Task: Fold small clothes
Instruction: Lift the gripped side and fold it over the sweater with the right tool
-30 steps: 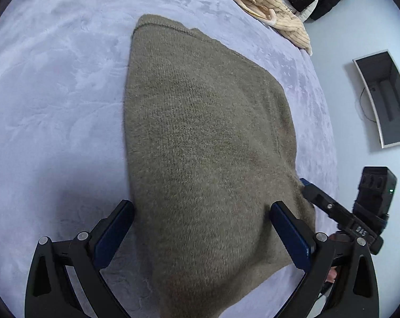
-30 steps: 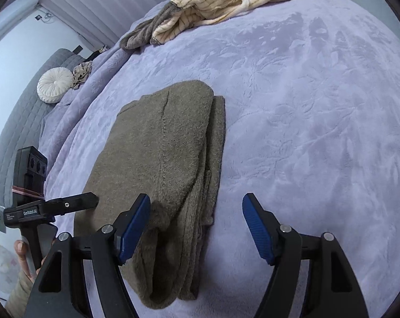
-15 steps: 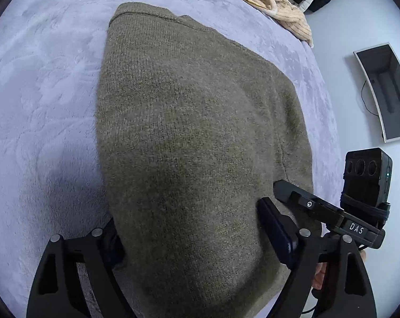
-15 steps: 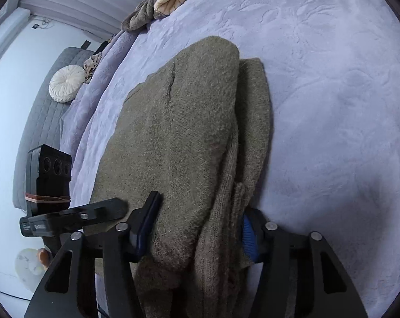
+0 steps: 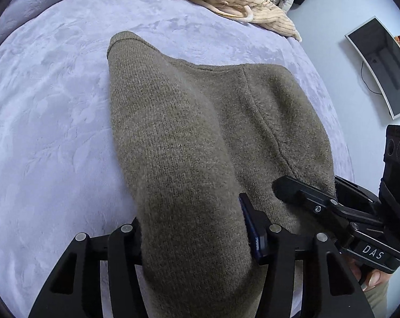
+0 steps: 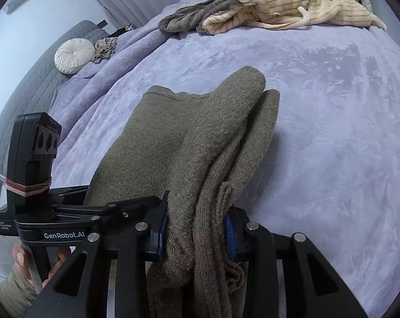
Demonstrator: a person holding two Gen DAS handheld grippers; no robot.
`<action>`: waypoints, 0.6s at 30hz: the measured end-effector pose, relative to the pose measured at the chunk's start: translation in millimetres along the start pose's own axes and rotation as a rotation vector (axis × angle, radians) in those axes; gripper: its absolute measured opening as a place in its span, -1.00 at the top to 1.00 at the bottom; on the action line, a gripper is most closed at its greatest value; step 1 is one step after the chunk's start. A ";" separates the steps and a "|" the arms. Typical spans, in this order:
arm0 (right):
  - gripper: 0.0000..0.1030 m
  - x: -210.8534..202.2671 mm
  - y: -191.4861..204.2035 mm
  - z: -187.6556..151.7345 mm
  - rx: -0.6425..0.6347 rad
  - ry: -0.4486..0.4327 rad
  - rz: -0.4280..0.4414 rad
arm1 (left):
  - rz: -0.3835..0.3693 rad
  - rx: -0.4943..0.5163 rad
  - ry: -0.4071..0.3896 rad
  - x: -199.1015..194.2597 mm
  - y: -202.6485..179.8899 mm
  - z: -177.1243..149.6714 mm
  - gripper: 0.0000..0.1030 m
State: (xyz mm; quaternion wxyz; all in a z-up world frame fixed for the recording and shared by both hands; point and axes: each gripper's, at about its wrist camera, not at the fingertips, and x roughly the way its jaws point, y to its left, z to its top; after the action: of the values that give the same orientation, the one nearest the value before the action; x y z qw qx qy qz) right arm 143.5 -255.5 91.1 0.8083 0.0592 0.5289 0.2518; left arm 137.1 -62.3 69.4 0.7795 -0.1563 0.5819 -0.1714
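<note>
An olive-brown knit sweater (image 5: 189, 137) lies folded lengthwise on the lilac bedspread (image 5: 49, 122). My left gripper (image 5: 197, 235) is shut on the sweater's near left edge, which bulges between its fingers. My right gripper (image 6: 197, 233) is shut on the near right edge of the sweater (image 6: 200, 143), where several knit layers bunch together. Both near corners are lifted off the bed; the far end rests on the bedspread (image 6: 332, 132). Each gripper shows in the other's view, the right gripper (image 5: 332, 206) and the left gripper (image 6: 67, 212).
A cream striped garment (image 6: 292, 10) and a grey one (image 6: 200, 18) lie heaped at the bed's far end. A round white cushion (image 6: 72, 55) sits by the grey headboard. A monitor (image 5: 382, 63) stands on the floor to the right of the bed.
Both grippers went from open around the sweater's near edge to shut on it. They have lifted the near end, and the view has tilted up toward the far end of the bed.
</note>
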 end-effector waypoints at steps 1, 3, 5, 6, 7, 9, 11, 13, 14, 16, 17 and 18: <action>0.28 -2.9 4.0 -2.4 -0.008 -0.003 -0.003 | 0.006 0.004 -0.006 -4.2 -1.5 -3.4 -0.09; 0.28 -8.0 9.6 -8.7 -0.019 -0.012 -0.005 | 0.025 0.017 -0.020 -11.8 -5.5 -10.1 -0.09; 0.28 -12.2 18.1 -16.0 -0.035 -0.020 -0.015 | 0.051 0.034 -0.035 -19.7 -9.8 -18.8 -0.09; 0.28 -14.3 23.5 -19.8 -0.045 -0.023 -0.020 | 0.065 0.042 -0.041 -24.1 -12.2 -24.4 -0.09; 0.28 -16.7 28.5 -24.4 -0.055 -0.028 -0.025 | 0.073 0.048 -0.046 -24.6 -15.8 -26.8 -0.09; 0.28 -20.2 37.4 -32.4 -0.072 -0.033 -0.035 | 0.087 0.056 -0.053 -29.2 -18.9 -36.7 -0.09; 0.28 -25.3 43.8 -42.5 -0.077 -0.041 -0.035 | 0.094 0.062 -0.061 -33.2 -21.7 -46.4 -0.09; 0.29 -29.5 48.0 -53.1 -0.081 -0.049 -0.032 | 0.097 0.067 -0.066 -38.6 -22.2 -57.3 -0.09; 0.29 -31.2 49.7 -58.3 -0.080 -0.051 -0.028 | 0.099 0.071 -0.067 -41.2 -22.6 -63.1 -0.09; 0.29 -34.5 52.9 -68.7 -0.078 -0.052 -0.022 | 0.105 0.077 -0.070 -44.2 -23.2 -72.6 -0.09; 0.29 -35.7 55.5 -73.5 -0.081 -0.052 -0.022 | 0.110 0.081 -0.071 -46.2 -23.5 -77.7 -0.09; 0.28 -36.7 58.7 -78.5 -0.088 -0.053 -0.025 | 0.115 0.085 -0.071 -47.9 -23.9 -83.2 -0.09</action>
State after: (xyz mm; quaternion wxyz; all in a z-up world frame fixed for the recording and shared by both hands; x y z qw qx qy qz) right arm 42.3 -235.4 108.6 0.8269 0.0235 0.4964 0.2631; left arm 42.5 -65.8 98.0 0.8142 -0.0953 0.5541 -0.1451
